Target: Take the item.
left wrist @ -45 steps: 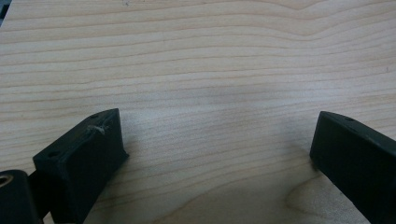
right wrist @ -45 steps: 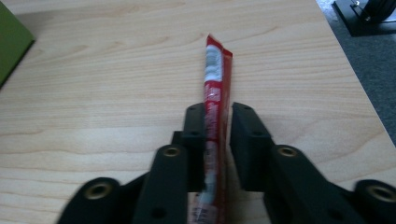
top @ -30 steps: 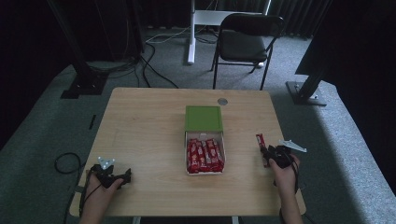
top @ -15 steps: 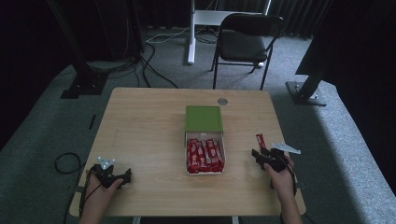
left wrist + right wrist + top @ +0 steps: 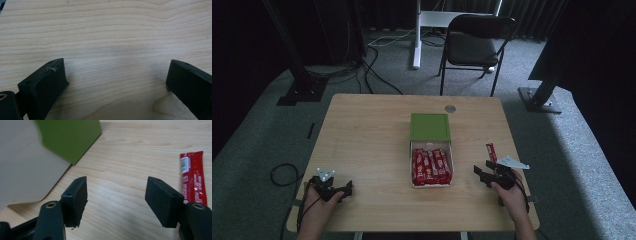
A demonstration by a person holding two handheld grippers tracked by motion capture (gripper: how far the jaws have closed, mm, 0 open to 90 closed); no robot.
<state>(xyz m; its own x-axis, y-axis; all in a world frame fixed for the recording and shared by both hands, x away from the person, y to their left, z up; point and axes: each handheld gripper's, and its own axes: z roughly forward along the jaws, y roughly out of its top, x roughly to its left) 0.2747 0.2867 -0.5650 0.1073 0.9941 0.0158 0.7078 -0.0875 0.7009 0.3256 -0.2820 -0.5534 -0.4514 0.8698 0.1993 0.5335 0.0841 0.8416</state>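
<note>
A single red snack bar [image 5: 490, 151] lies flat on the wooden table [image 5: 362, 140], well to the right of the open box [image 5: 431, 170] and just beyond the right gripper [image 5: 479, 175]. From above, its long axis runs nearly straight away from the person, tipped slightly left at the far end. In the right gripper view the red snack bar [image 5: 193, 178] lies lengthwise beside the right-hand jaw, outside the gap, its white label panel at the far end.

The right gripper's jaws have just been opening and stand apart with only bare wood between them. The hand holds it low at the table's near right, jaws pointing left towards the box, whose green lid [image 5: 430, 126] is folded back.

The left gripper [image 5: 343, 191] rests near the near left corner, jaws wide apart over bare wood.
</note>
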